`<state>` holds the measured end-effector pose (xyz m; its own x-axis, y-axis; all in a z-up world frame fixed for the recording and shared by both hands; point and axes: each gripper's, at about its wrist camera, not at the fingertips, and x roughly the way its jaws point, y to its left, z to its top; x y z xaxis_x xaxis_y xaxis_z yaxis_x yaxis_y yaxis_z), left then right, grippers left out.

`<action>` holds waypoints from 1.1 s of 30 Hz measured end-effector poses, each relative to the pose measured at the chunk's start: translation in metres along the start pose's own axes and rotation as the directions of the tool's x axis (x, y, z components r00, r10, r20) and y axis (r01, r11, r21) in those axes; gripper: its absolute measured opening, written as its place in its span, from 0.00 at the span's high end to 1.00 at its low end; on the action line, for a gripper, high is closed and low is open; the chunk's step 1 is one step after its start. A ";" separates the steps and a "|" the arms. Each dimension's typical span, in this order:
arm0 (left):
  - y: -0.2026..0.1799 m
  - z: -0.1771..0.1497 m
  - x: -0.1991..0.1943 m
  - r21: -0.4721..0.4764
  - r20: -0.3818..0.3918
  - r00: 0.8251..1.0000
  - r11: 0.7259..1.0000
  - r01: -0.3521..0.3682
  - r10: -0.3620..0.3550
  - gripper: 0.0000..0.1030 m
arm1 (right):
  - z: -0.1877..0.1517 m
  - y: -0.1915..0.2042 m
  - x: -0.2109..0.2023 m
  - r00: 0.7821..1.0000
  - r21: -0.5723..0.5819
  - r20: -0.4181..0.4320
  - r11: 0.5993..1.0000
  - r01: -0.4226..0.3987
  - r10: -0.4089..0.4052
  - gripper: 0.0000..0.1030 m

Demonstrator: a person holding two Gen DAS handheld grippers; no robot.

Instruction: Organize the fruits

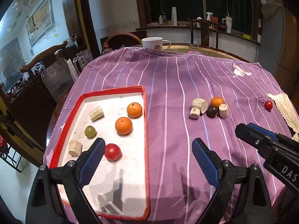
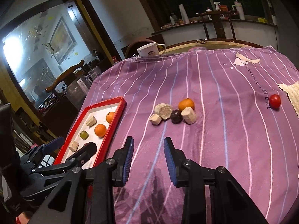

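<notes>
A red-rimmed white tray (image 1: 146, 123) lies on the purple cloth; it holds two oranges (image 1: 123, 125), a green fruit (image 1: 90, 131), a red tomato (image 1: 112, 151) and two beige chunks (image 1: 96, 113). On the cloth to the right lie an orange (image 1: 217, 101), a dark plum (image 1: 211, 111), three beige chunks (image 1: 199, 104) and a lone red tomato (image 1: 268, 105). My left gripper (image 1: 147, 149) is open and empty over the tray's right edge. My right gripper (image 2: 148, 145) is open and empty, short of the plum (image 2: 176, 116) and orange (image 2: 186, 104).
A white mug (image 1: 152, 42) stands at the table's far edge. A beige knitted cloth (image 1: 284, 108) lies at the right. Wooden chairs, a glass mug (image 1: 84, 59) and a cluttered sill surround the round table.
</notes>
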<state>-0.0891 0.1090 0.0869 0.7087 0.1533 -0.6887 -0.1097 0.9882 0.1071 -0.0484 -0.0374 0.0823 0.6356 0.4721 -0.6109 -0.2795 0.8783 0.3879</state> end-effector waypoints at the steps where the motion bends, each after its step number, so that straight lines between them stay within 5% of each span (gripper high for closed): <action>1: -0.001 0.000 0.000 0.003 -0.002 1.000 1.000 -0.001 0.001 0.09 | 0.000 -0.003 0.000 1.000 0.007 -0.001 1.000 -0.002 0.002 0.64; 14: -0.008 0.006 0.019 0.014 -0.045 0.999 1.000 0.004 -0.004 0.09 | 0.004 -0.022 -0.002 1.000 0.022 -0.023 1.000 -0.005 0.006 0.64; 27: -0.027 0.031 0.065 0.029 -0.131 0.985 0.993 0.118 -0.113 0.09 | 0.042 -0.101 -0.022 0.971 0.023 -0.019 0.971 0.238 -0.238 0.64; 33: -0.039 0.047 0.093 0.045 -0.183 0.972 0.987 0.157 -0.146 0.09 | 0.043 -0.086 0.023 0.977 -0.087 -0.133 0.984 0.155 -0.166 0.64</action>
<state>0.0142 0.0843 0.0522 0.5776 0.0043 -0.8163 0.0347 0.9990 0.0298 0.0211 -0.1051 0.0648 0.5719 0.3259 -0.7528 -0.2389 0.9441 0.2272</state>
